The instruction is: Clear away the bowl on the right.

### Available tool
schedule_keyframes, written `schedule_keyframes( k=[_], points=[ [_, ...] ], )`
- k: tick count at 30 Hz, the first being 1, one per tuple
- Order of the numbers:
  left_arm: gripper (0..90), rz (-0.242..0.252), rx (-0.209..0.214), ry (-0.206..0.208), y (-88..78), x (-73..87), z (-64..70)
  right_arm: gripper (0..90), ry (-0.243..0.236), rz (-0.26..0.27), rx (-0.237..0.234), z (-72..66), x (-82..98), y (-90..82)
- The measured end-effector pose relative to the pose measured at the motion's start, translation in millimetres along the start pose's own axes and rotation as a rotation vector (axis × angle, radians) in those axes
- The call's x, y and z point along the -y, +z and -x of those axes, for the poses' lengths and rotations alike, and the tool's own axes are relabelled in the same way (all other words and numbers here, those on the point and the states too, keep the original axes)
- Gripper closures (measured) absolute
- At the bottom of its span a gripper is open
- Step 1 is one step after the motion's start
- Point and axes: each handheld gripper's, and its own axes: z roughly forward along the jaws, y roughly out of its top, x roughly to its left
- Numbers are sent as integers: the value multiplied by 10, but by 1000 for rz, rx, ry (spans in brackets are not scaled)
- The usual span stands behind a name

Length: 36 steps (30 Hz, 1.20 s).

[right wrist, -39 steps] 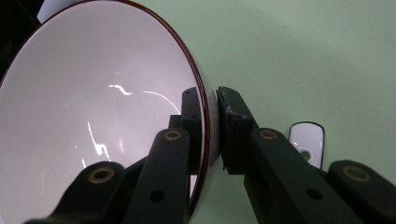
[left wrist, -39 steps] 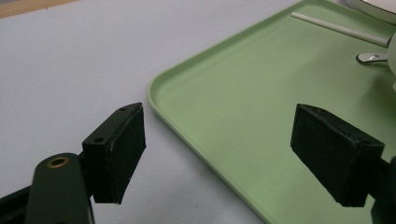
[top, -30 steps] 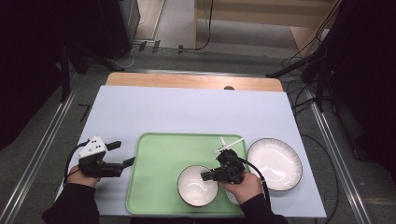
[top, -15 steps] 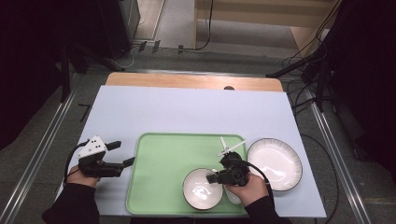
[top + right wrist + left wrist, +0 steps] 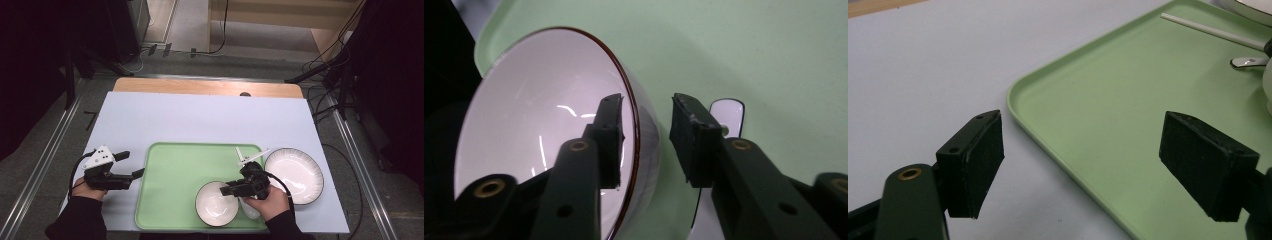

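A white bowl (image 5: 216,204) with a dark rim sits at the front right of the green tray (image 5: 175,185). My right gripper (image 5: 231,190) straddles its right rim. In the right gripper view the bowl (image 5: 539,125) has one jaw inside and one outside. The right gripper (image 5: 647,107) has just been opening its jaws, with a gap showing at the outer pad, so it is open. A white spoon (image 5: 726,115) lies on the tray just past the bowl. My left gripper (image 5: 132,164) is open and holds nothing, level with the tray's left edge (image 5: 1048,130).
A large white plate (image 5: 295,175) rests on the table right of the tray. A thin white stick (image 5: 1208,30) lies across the tray's far right corner. The light table top (image 5: 200,120) stretches behind the tray; its front edge is close to both hands.
The bowl and the right gripper have slid slightly toward the tray's front edge. The right jaws have parted off the bowl's rim. The left gripper has stayed still.
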Motion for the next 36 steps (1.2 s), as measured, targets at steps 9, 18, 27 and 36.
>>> schedule_keyframes(
  k=[9, 18, 27, 36],
  points=[
    [180, -3, 0, 0, -1, 1, -1, 450, -31, 139, -9, 47, 20, -273],
    [163, 21, 9, -24, -3, -1, -2, 354, 10, 203, -10, 193, 63, -500],
    [134, 6, -49, -80, 36, -34, 45, 302, 2, 270, 16, 353, 139, -722],
    [137, 5, -97, -134, 49, -77, 48, 302, 22, 307, 50, 522, 229, -914]
  ],
)
